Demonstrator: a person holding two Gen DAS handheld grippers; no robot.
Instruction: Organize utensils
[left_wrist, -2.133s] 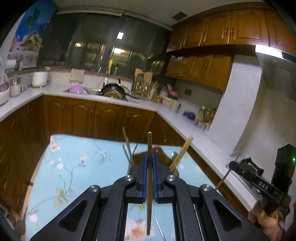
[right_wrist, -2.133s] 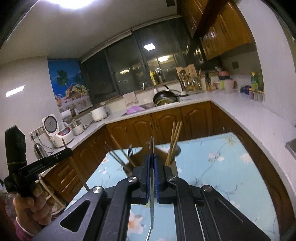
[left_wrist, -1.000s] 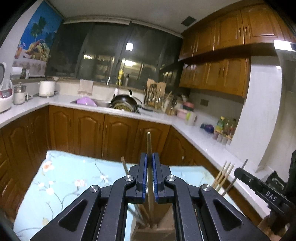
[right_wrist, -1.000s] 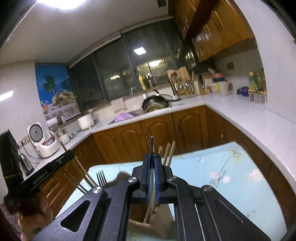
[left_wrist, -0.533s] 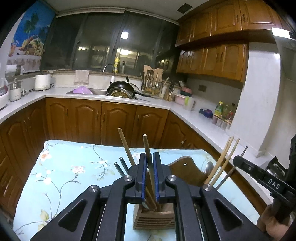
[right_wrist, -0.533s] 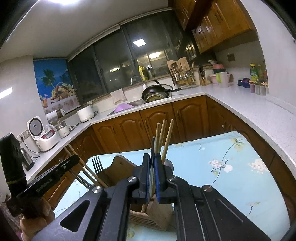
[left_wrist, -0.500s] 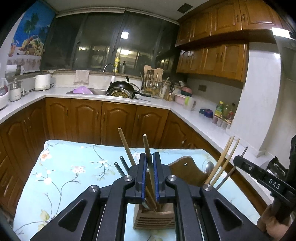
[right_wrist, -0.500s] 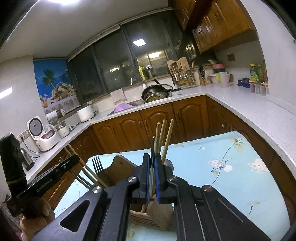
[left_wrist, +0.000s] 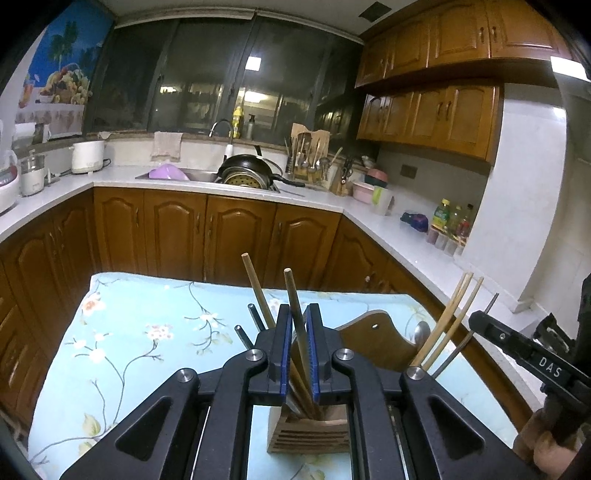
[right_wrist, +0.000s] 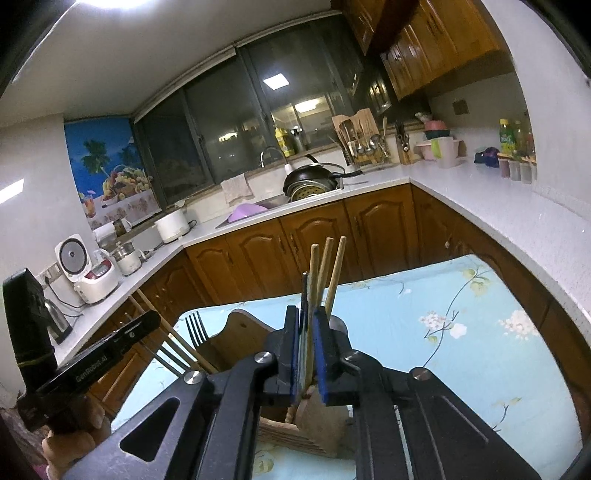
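Observation:
A wooden utensil holder (left_wrist: 306, 432) stands on the floral cloth just below both grippers. My left gripper (left_wrist: 298, 314) has a wooden chopstick (left_wrist: 293, 295) between its blue pads. Its jaws are opening, and the stick leans left with its lower end in the holder. My right gripper (right_wrist: 306, 314) is opening too, with a thin dark metal utensil handle (right_wrist: 304, 284) standing loose in the gap. Three wooden chopsticks (right_wrist: 327, 266) rise from the holder (right_wrist: 295, 432) just beyond it. A fork (right_wrist: 195, 328) pokes up from the left side.
The table's blue floral cloth (left_wrist: 147, 332) stretches left of and behind the holder. Brown cabinets and a white counter (left_wrist: 388, 229) wrap around the room. A pan sits in the sink (left_wrist: 251, 173). A hand (right_wrist: 74, 439) holds the left gripper's handle.
Both grippers have come down over the holder with their utensils. Since half a second ago both pairs of pads have parted a little, the right pair more.

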